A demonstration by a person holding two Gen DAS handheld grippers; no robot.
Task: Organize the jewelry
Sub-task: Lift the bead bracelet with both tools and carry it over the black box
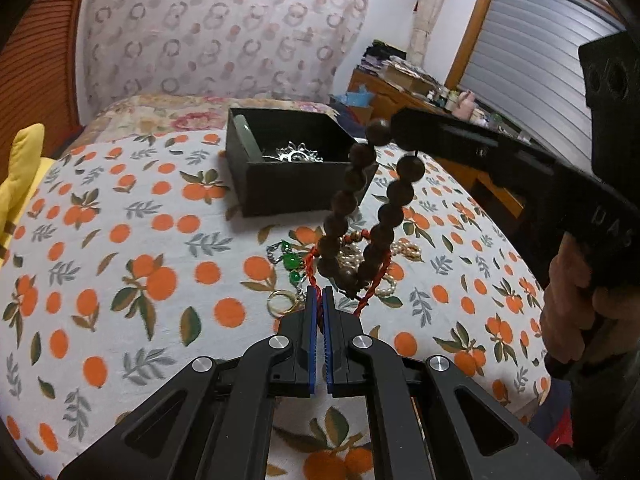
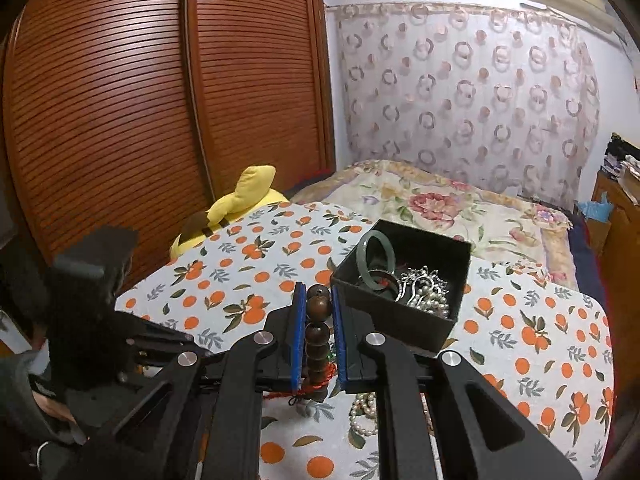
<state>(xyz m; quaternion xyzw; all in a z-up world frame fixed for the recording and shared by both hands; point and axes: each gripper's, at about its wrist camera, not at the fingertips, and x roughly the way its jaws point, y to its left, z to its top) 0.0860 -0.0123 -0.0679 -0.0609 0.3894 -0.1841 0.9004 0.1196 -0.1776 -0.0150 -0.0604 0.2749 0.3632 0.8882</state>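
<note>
Jewelry [image 1: 356, 256] sits tangled mid-bed on the orange-print bedspread [image 1: 120, 240]: pearls, green stones, gold ring [image 1: 282, 302], red cord [image 1: 374, 284]. Right claw [image 2: 316, 312] pinches a brown bead bracelet [image 1: 360, 204] by its top beads, the loop hanging over the pile. Left claw [image 1: 319, 300] is clamped tight on the red cord. Black box [image 2: 404, 284] toward the far side of the bed holds a green bangle [image 2: 376, 260] and silver pieces. Yellow plush toy [image 2: 236, 204] at the left edge.
</note>
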